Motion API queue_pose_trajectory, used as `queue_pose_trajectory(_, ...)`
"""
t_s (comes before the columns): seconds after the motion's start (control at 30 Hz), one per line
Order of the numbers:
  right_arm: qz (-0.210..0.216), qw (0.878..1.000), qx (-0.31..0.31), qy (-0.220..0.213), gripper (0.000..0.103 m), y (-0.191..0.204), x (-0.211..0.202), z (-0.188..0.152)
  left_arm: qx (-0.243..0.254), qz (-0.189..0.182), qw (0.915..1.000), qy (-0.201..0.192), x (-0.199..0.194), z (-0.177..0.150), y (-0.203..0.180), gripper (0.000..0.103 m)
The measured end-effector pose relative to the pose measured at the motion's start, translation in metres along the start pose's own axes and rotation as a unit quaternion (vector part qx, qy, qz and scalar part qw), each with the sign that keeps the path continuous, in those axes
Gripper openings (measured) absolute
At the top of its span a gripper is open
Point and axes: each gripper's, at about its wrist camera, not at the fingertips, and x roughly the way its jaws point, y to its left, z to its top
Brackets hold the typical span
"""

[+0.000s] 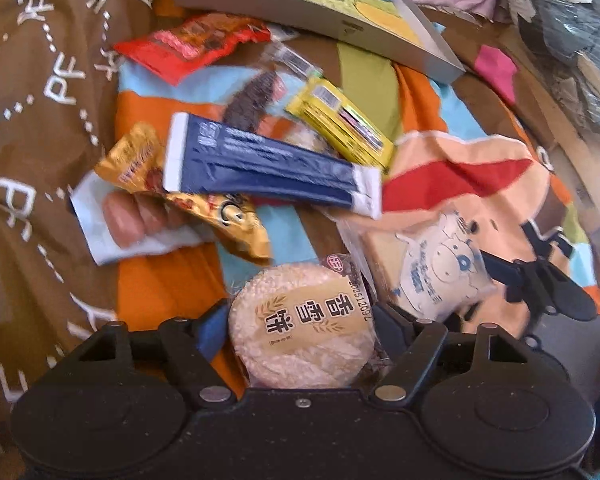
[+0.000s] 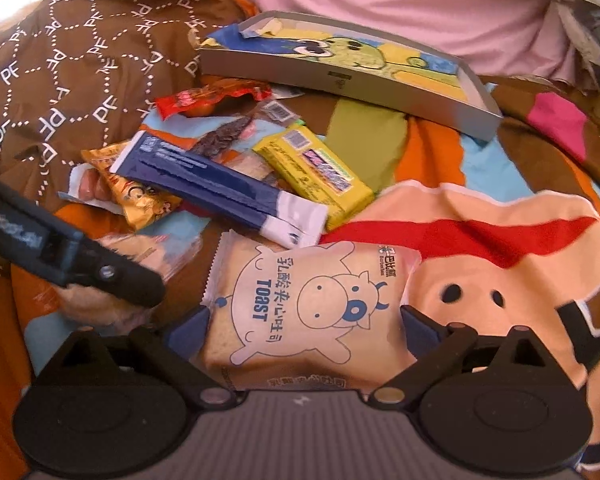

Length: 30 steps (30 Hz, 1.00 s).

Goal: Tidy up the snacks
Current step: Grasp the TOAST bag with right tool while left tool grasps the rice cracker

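A round rice cracker packet sits between my left gripper's blue-tipped fingers, which are closed in against its sides. In the right wrist view a left finger lies over that packet. My right gripper is open wide, its fingers on either side of a toast packet with a cow drawing, which rests on the blanket. That toast packet is also in the left wrist view, with a right finger beside it. Behind lies a heap of loose snacks.
The heap holds a long blue packet, a yellow bar pack, a red packet, a gold packet and a sausage packet. A shallow grey box lies further back. Everything rests on a colourful cartoon blanket.
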Motion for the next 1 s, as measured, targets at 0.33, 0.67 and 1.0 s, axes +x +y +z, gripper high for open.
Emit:
queue_pose_trajectory(0.33, -0.054, 0.997, -0.045, -0.021, 0.098, -0.001, -0.013, -0.007, -0.002, -0.02, 0.9998, 0.0, -0.006, -0.007, -0.005, 0.076)
queue_pose_trajectory(0.67, -0.085, 0.993, -0.074, -0.036, 0.097, -0.003, -0.017, -0.01, -0.009, -0.042, 0.9991, 0.008, -0.01, -0.013, -0.01, 0.076)
queue_pose_trajectory(1.0, -0.098, 0.99, -0.089, -0.057, 0.097, -0.006, -0.023, -0.009, 0.005, -0.052, 0.9986, 0.0, -0.013, -0.019, -0.016, 0.076)
